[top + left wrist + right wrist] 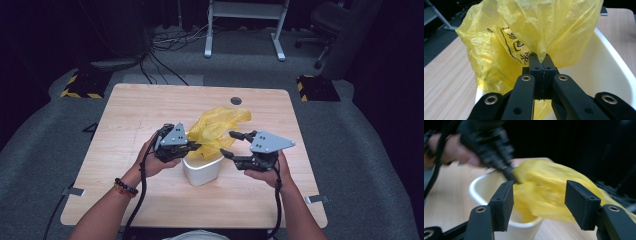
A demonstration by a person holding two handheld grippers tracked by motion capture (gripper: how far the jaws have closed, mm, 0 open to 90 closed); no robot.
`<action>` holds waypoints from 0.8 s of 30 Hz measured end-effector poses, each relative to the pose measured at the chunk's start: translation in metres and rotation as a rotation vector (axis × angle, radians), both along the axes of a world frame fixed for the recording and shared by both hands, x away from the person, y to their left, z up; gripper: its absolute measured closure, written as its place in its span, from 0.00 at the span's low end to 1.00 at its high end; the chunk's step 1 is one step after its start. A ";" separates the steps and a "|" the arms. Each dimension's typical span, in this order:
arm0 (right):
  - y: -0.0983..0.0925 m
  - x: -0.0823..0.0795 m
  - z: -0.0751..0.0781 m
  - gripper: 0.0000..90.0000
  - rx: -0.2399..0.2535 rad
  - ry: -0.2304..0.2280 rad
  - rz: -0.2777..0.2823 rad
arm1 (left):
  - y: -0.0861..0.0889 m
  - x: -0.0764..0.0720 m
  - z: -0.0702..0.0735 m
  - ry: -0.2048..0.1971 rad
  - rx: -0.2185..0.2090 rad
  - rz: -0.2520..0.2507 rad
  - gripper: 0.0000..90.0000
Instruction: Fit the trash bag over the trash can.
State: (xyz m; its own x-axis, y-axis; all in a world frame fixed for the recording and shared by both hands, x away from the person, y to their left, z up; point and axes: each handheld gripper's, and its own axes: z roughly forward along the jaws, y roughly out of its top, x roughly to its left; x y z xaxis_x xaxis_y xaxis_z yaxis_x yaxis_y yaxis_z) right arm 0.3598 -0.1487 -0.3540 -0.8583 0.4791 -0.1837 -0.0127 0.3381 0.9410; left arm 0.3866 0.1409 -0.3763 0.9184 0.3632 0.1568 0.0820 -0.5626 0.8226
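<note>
Left gripper (192,146) pinches a fold of the yellow bag (220,125) at the near-left rim of the white bin (202,172), jaws pressed together on the film. Most of the bag bunches above the bin. To its right, the right gripper (231,145) stands spread, empty. It should catch the opposite edge, then pull apart gently to avoid tearing.

floor: grey carpet (360,150) | wooden table (140,105) | office chair (327,22) (far right) | dark room
</note>
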 end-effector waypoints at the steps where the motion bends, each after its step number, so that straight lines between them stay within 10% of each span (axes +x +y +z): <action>1: -0.005 0.002 0.001 0.43 0.025 0.019 -0.034 | 0.000 -0.001 0.000 -0.001 0.001 -0.002 1.00; 5: -0.014 0.020 -0.006 0.35 0.063 0.204 -0.146 | 0.001 -0.004 -0.002 -0.005 -0.014 -0.035 1.00; 8: -0.012 0.035 -0.016 0.30 0.087 0.357 -0.129 | 0.000 -0.005 -0.003 -0.010 -0.010 -0.057 1.00; 11: -0.006 0.044 -0.022 0.31 0.124 0.415 -0.112 | 0.000 -0.006 -0.002 -0.010 0.001 -0.063 1.00; 18: 0.017 0.033 -0.012 0.83 0.117 0.265 0.055 | 0.002 -0.005 -0.003 0.003 -0.001 -0.051 0.93; 24: 0.040 0.023 -0.007 0.98 -0.010 0.176 0.122 | 0.023 -0.013 0.006 -0.005 -0.124 0.048 0.35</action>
State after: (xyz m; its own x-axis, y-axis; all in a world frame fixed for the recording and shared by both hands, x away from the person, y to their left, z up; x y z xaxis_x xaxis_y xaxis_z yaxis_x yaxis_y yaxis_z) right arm 0.3827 -0.1087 -0.3610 -0.9291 0.3687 -0.0300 0.1102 0.3532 0.9290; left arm 0.3740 0.1637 -0.3707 0.8988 0.4237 0.1125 0.1023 -0.4523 0.8860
